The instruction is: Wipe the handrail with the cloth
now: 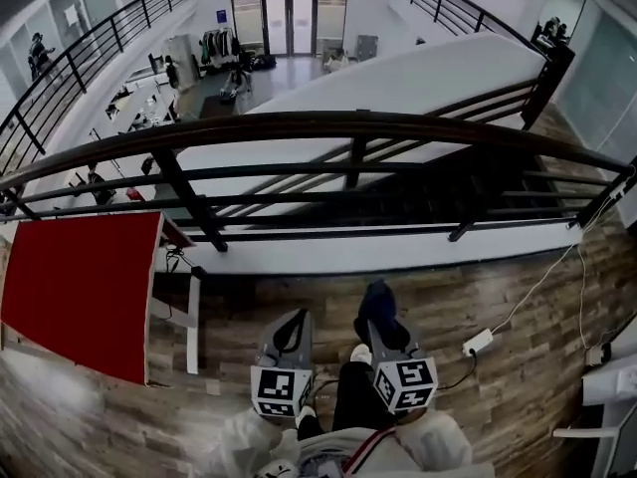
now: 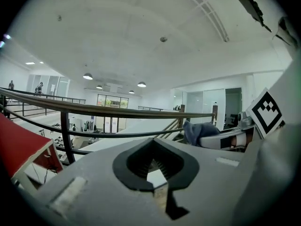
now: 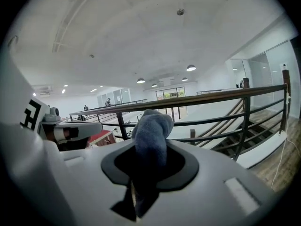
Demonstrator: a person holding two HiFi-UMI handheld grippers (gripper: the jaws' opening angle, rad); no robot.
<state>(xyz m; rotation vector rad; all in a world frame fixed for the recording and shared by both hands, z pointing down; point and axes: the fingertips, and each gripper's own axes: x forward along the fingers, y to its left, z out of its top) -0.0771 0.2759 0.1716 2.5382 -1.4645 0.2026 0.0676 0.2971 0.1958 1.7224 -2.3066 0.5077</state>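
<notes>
The dark handrail (image 1: 328, 124) curves across the head view above the lower rails, well ahead of both grippers. Low in that view my right gripper (image 1: 381, 319) is shut on a blue cloth (image 1: 376, 297) that bunches out past its tips. The right gripper view shows the cloth (image 3: 151, 131) standing up between the jaws of the right gripper (image 3: 149, 166), with the handrail (image 3: 211, 97) behind it and apart from it. My left gripper (image 1: 295, 321) is beside the right one, shut with nothing in it. The left gripper (image 2: 154, 166) also faces the handrail (image 2: 117, 111), and the cloth (image 2: 197, 131) shows at its right.
A red-topped table (image 1: 80, 287) stands at the left by the railing. A white power strip (image 1: 478, 344) and its cable lie on the wooden floor at the right, near white furniture (image 1: 607, 386). Stairs (image 1: 468, 197) drop beyond the rails. My legs (image 1: 348, 406) are below.
</notes>
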